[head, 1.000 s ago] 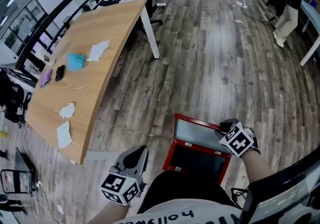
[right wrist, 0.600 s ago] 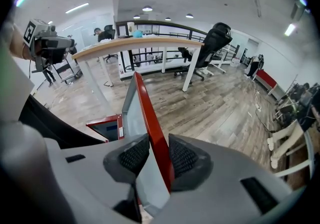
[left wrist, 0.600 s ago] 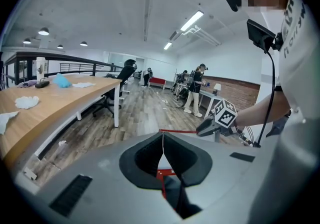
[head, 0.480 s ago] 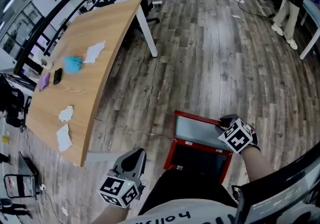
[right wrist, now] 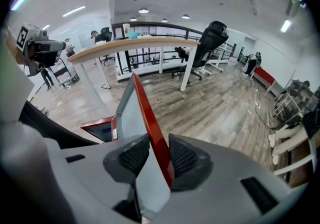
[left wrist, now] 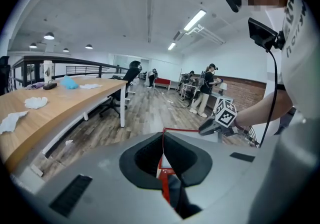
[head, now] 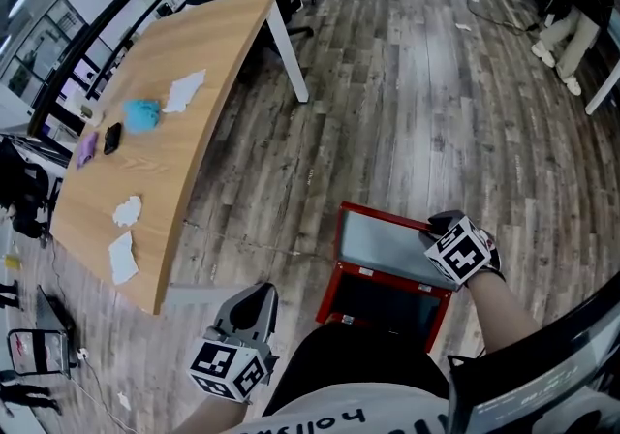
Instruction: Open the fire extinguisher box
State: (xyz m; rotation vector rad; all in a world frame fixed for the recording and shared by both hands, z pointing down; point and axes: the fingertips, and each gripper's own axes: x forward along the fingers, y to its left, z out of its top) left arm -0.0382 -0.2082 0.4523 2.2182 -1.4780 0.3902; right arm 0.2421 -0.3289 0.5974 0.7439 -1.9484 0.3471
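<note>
The red fire extinguisher box [head: 334,296] lies on the wooden floor just in front of me, its dark inside showing. Its grey-paned door [head: 383,243] stands lifted away from the body. My right gripper [head: 436,232] is shut on the door's red edge [right wrist: 150,118], which runs between the two ribbed pads [right wrist: 134,155]. The box body [right wrist: 102,129] shows beyond the door in the right gripper view. My left gripper [head: 256,308] hangs low at the left of the box, its jaws together with nothing in them. The right gripper [left wrist: 214,126] also shows in the left gripper view.
A long wooden table [head: 165,122] with white legs stands to the left, carrying crumpled papers, a blue cloth [head: 143,114] and a phone. A person [head: 573,35] stands at the far right. A dark rail [head: 542,355] runs beside my right arm.
The door has swung a little further from the box body with my right gripper still on its edge. The left gripper has hardly moved.
</note>
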